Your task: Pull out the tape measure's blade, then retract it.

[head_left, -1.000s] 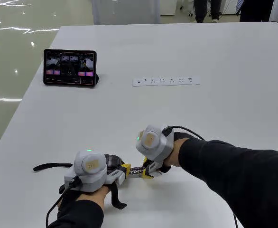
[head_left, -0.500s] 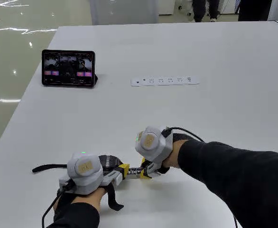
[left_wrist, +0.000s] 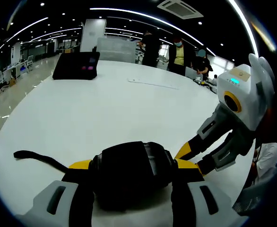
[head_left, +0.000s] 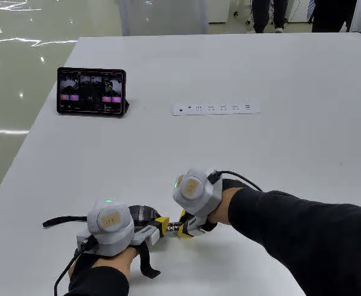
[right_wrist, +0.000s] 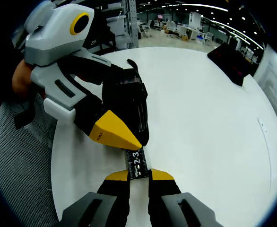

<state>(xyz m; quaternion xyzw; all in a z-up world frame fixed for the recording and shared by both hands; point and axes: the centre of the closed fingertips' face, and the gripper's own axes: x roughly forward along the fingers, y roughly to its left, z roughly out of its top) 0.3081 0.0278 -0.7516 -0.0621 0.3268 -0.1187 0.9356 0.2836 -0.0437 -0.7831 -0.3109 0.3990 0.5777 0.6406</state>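
A white desk [head_left: 260, 154] seen from above, with two hand-held grippers close together near its front edge. The left claw [left_wrist: 134, 166] is clamped around the black body of a tape measure [left_wrist: 131, 172], its yellow tips pressing on either side of the case. A black wrist strap [head_left: 63, 220] trails from the case across the desk to the left. The right claw [right_wrist: 138, 176] is pinched on the blade [right_wrist: 135, 161], gripping it just beside the case, so a short stretch of black tape (white numerals 2 and 3 can be read on it) shows between the two claws. Farther back on the desk, well apart from the grippers, stand a tablet [head_left: 92, 90] with a lit screen and a white power strip [head_left: 216, 108].
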